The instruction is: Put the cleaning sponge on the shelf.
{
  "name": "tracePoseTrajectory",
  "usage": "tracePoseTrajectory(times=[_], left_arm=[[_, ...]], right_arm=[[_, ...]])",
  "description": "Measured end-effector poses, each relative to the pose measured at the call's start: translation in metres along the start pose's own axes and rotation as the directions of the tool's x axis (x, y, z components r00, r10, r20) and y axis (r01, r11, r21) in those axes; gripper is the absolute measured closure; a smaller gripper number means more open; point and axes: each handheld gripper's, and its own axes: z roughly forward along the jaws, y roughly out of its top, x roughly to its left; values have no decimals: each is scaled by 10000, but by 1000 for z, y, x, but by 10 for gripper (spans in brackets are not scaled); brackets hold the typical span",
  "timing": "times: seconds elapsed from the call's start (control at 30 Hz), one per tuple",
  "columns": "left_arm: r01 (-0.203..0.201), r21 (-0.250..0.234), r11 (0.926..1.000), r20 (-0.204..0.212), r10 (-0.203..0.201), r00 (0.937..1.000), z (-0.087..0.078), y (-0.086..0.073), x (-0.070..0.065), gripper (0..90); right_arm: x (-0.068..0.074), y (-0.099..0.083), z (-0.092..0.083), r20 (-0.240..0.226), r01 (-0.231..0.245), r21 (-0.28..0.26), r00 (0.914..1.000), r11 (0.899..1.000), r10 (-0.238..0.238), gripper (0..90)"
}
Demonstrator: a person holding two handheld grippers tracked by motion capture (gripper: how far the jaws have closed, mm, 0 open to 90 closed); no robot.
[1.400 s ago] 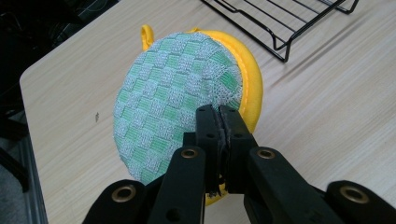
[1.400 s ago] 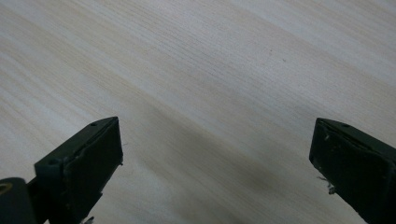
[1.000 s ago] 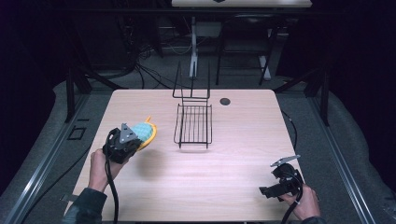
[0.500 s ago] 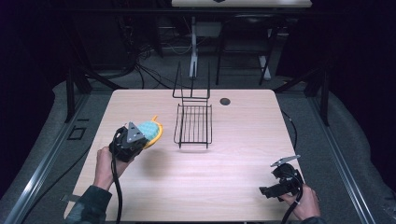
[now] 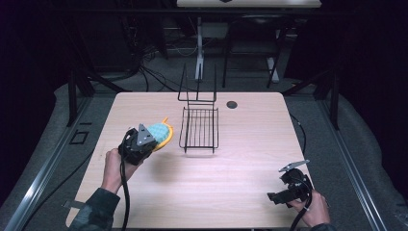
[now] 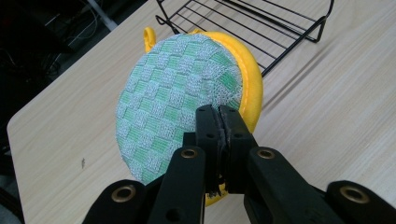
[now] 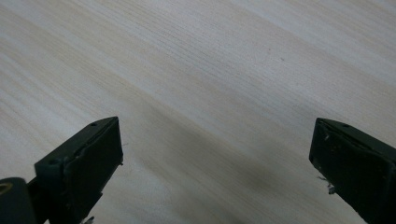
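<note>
Your left tongs are clamped tight on the lower edge of the pot holder, holding it up off the worktop just beside the wire rack. It's a round pad, green-and-white checked weave on the face, yellow backing and trim, a little yellow loop at the top. Looks soft, light and floppy to me, so it may droop; that stitched rim is your firmest bite, and you've got it. Your right tongs hang wide open over bare wood, well apart, holding nothing.
</note>
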Motion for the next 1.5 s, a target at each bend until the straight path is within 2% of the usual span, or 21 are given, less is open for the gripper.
tracePoseTrajectory(times=[0.97,1.5], left_arm=[[-474,-305,9984,20,475,9989,14,25,-6,880],[-567,-420,9975,11,568,9984,22,35,-10,879]], right_arm=[[-1,0,-1,38,21,14,10000,10000,-22,18],[-1,0,-2,11,15,-27,10000,10000,-15,16]])
